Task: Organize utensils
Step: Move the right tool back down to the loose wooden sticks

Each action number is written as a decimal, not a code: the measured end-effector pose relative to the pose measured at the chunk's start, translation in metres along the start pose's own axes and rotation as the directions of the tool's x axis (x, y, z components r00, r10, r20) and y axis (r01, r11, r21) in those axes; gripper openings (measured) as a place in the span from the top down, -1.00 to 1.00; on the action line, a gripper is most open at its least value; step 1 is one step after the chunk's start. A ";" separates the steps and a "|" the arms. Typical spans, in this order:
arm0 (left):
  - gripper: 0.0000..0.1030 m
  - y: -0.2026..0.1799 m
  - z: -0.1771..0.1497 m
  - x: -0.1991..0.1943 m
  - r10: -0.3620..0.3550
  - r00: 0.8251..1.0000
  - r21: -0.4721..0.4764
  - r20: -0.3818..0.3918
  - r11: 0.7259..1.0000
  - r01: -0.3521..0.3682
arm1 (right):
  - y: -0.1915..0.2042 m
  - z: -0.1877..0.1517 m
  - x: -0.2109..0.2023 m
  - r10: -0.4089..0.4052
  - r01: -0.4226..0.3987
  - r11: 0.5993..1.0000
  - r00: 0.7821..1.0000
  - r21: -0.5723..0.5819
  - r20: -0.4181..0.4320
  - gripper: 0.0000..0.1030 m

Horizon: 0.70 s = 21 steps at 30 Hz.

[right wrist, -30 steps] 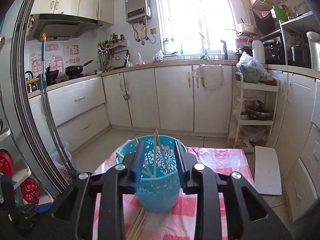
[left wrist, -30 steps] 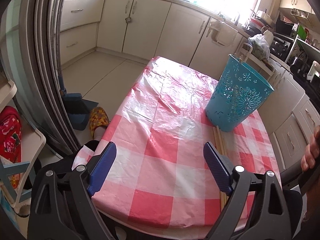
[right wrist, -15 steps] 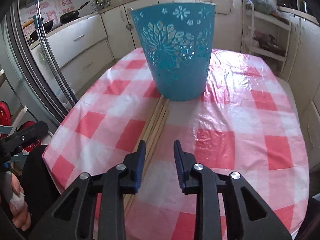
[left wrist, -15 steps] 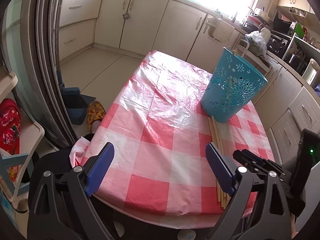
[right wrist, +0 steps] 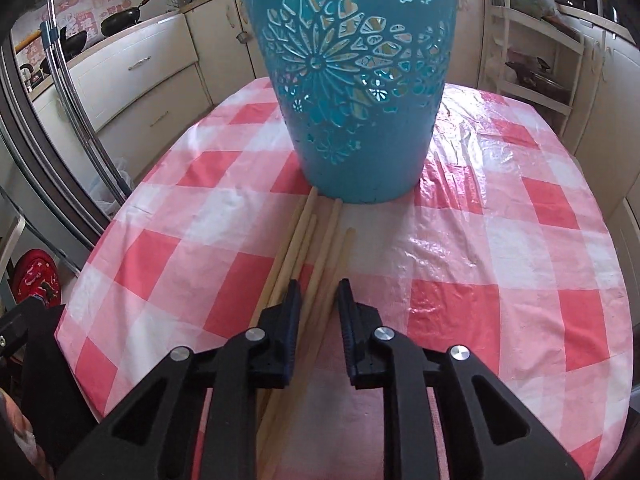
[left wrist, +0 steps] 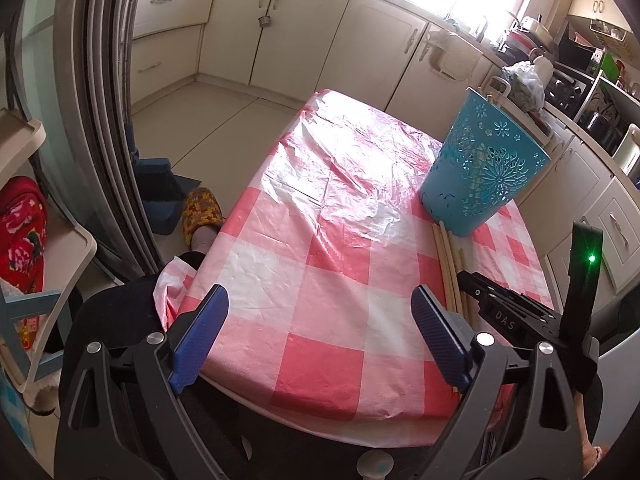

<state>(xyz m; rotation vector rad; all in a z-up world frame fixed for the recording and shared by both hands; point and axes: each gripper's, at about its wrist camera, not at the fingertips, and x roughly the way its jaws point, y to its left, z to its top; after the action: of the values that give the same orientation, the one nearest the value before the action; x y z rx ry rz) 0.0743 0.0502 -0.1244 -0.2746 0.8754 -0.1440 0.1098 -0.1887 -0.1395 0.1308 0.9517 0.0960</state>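
Now the right gripper (right wrist: pixel 317 298) sits low over the wooden chopsticks (right wrist: pixel 308 248), jaws closing with a narrow gap left; two sticks seem to run between the pads, though I can't tell if the pads touch them yet. The sticks lie flat on the checked tablecloth (right wrist: pixel 500 248), side by side, long axis running straight ahead of the claw, far ends reaching the foot of the blue basket (right wrist: pixel 352 80). The left gripper (left wrist: pixel 316 332) hangs wide open and empty near the table edge, farther from the bundle, so the right is nearer
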 end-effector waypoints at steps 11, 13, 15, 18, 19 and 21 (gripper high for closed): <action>-0.72 -0.005 -0.002 0.005 0.003 1.000 0.008 -0.018 1.000 -0.003 | -0.011 0.002 -0.006 0.012 -0.012 0.999 1.000 0.052 0.000 0.63; -0.72 -0.007 -0.003 0.006 0.003 1.000 0.014 -0.021 1.000 -0.003 | -0.011 0.000 -0.004 -0.009 0.009 0.999 1.000 0.038 -0.005 0.63; -0.72 -0.008 -0.003 0.006 0.004 1.000 0.017 -0.022 1.000 -0.003 | -0.010 0.000 -0.004 -0.011 0.011 1.000 1.000 0.028 -0.001 0.64; -0.72 -0.008 -0.003 0.006 0.005 1.000 0.017 -0.024 1.000 -0.005 | -0.011 -0.001 -0.004 -0.016 0.016 1.000 1.000 0.017 -0.004 0.73; -0.72 -0.009 -0.003 0.007 0.005 1.000 0.019 -0.027 1.000 -0.005 | -0.010 -0.001 -0.004 -0.020 0.020 1.000 1.000 0.001 -0.005 0.76; -0.72 -0.014 -0.001 0.010 -0.001 0.999 0.031 -0.043 1.000 0.002 | -0.010 0.000 -0.003 -0.022 0.022 0.999 1.000 -0.037 -0.008 0.82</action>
<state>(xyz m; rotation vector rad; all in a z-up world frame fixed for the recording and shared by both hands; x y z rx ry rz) 0.0797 0.0342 -0.1285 -0.2444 0.9146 -0.1654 0.1077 -0.1992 -0.1386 0.0858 0.9594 0.0943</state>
